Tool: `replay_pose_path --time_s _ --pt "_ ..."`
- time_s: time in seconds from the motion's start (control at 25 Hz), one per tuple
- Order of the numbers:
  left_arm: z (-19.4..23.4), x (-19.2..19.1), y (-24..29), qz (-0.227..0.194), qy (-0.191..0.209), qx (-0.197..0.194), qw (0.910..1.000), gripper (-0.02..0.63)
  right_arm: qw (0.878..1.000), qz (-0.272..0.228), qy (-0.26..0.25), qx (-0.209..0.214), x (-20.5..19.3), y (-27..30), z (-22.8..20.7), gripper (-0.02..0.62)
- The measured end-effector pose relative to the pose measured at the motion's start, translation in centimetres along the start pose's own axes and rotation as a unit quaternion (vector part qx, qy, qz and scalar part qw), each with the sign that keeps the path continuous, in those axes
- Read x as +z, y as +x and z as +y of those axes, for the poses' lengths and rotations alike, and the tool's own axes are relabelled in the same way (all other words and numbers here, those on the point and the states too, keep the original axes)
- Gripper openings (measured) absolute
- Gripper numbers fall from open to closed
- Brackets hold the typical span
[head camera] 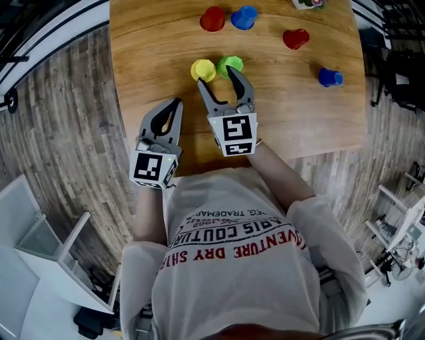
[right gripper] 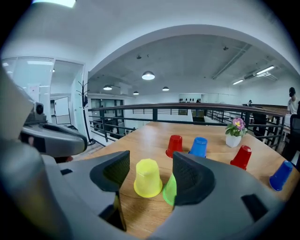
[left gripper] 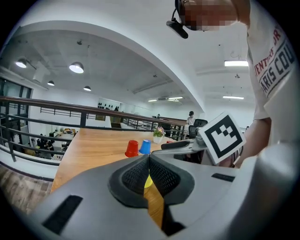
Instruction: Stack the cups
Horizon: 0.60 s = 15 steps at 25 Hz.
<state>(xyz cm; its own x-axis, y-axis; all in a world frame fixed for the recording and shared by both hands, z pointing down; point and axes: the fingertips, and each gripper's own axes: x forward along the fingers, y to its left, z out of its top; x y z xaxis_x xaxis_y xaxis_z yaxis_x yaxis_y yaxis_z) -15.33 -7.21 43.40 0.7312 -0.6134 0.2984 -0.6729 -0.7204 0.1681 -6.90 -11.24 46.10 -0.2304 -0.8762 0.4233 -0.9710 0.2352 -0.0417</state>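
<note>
A yellow upside-down plastic cup [head camera: 203, 69] and a green upside-down plastic cup [head camera: 230, 64] stand side by side on the wooden table [head camera: 146, 60], mouths down so one can drop over another. The right gripper [head camera: 217, 76] hovers just before them, jaws spread wide and empty, the yellow cup framed between them, probably lined up for a grasp. The left gripper [head camera: 176, 103] waits nearer the person, clenched on nothing. A far red cup [head camera: 212, 18], a far blue cup [head camera: 244, 17], a right-hand red cup [head camera: 295, 38] and a right-hand blue cup [head camera: 329, 77] stand unstacked beyond.

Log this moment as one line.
left gripper: shut, empty | right gripper: open, facing yellow plastic cup | green plastic cup: beside it, unstacked
</note>
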Motion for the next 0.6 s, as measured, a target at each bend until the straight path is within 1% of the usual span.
replay_pose_path --time_s 0.12,0.2,0.32,0.48,0.6 --pt "-0.6 0.6 0.5 -0.006 0.000 0.002 1.0000 0.017 1.000 -0.022 0.001 -0.013 1.4 -2.4 -1.9 0.282" --pt "-1.5 1.0 1.3 -0.008 0.004 0.001 1.0000 0.017 0.999 -0.027 -0.001 -0.027 1.6 -3.9 -3.8 0.282" --pt "-3.5 1.7 3.1 -0.013 0.011 -0.010 0.9998 0.017 0.998 -0.017 -0.001 -0.054 0.6 -5.7 -7.7 0.282" --pt "-7.4 2.6 6.0 -0.011 0.028 -0.037 0.9988 0.017 0.995 -0.005 0.007 -0.095 -0.8 -8.5 -13.5 0.282" --pt "-10.5 3.3 8.2 -0.011 0.038 -0.051 0.9979 0.017 0.994 -0.002 0.013 -0.113 -1.5 -10.6 -17.9 0.282"
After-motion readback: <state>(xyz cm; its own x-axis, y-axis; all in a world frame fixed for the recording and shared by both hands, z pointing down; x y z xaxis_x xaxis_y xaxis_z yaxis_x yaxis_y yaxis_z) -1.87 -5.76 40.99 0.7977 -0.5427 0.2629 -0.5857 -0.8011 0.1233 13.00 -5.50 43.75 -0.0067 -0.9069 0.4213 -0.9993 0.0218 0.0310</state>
